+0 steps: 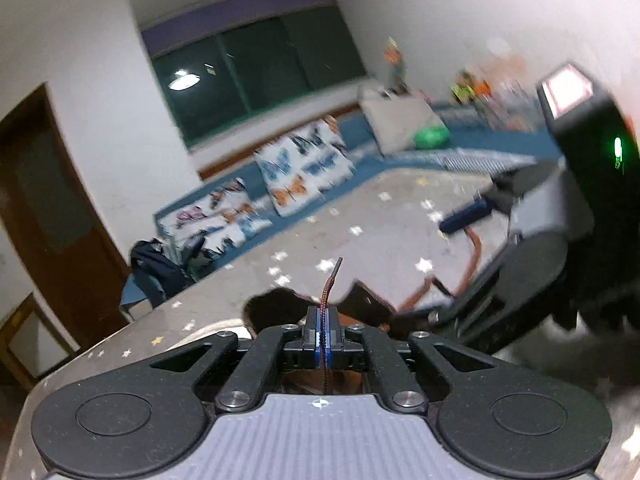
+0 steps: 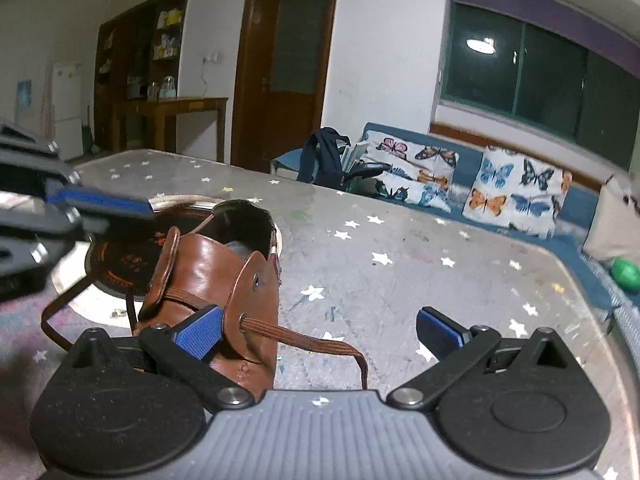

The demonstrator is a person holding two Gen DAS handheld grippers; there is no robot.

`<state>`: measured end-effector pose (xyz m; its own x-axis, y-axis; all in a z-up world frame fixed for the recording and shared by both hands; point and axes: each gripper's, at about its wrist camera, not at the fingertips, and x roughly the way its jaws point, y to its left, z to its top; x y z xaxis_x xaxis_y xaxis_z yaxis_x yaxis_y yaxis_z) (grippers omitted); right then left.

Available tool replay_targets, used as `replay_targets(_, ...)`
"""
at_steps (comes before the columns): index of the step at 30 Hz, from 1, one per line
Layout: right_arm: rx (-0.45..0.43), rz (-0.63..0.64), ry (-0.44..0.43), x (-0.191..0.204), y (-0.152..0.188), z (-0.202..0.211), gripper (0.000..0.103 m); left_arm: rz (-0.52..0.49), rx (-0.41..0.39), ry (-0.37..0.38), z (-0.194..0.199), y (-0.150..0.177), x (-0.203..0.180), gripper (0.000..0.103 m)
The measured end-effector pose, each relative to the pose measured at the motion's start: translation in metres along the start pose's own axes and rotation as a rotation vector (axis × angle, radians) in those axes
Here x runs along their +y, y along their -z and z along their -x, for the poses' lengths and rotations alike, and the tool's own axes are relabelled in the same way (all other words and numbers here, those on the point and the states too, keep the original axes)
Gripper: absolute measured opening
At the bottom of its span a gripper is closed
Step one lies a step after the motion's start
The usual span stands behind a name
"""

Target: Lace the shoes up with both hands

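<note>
left gripper (image 1: pixel 323 330): fingers clamped on brown braided shoelace (image 1: pixel 330 284) tip | right gripper (image 2: pixel 320 332): fingers apart, brown leather shoe (image 2: pixel 216 272) at its left finger

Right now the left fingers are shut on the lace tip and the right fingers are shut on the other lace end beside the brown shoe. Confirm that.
Wrong on the right side. The right gripper is open: the right wrist view shows its fingers wide apart, with the lace lying loose between them beside the shoe. The left gripper is indeed shut on the lace tip.
</note>
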<state>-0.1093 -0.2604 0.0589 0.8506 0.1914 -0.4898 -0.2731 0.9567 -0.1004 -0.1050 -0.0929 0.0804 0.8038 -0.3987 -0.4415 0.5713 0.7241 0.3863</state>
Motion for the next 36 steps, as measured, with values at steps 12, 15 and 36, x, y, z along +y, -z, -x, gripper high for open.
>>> replay_targets(12, 0.005, -0.112, -0.055, -0.025, 0.007, 0.002, 0.103, -0.189, 0.062, 0.065, -0.016, 0.011, -0.012, 0.002)
replay_targets(15, 0.004, -0.116, -0.057, -0.026, 0.007, 0.003, 0.103, -0.234, 0.084, 0.077, -0.021, 0.009, -0.014, 0.002)
replay_targets(36, -0.001, -0.156, -0.063, -0.032, 0.011, 0.002, 0.103, -0.267, 0.207, 0.130, -0.036, -0.008, -0.010, 0.002)
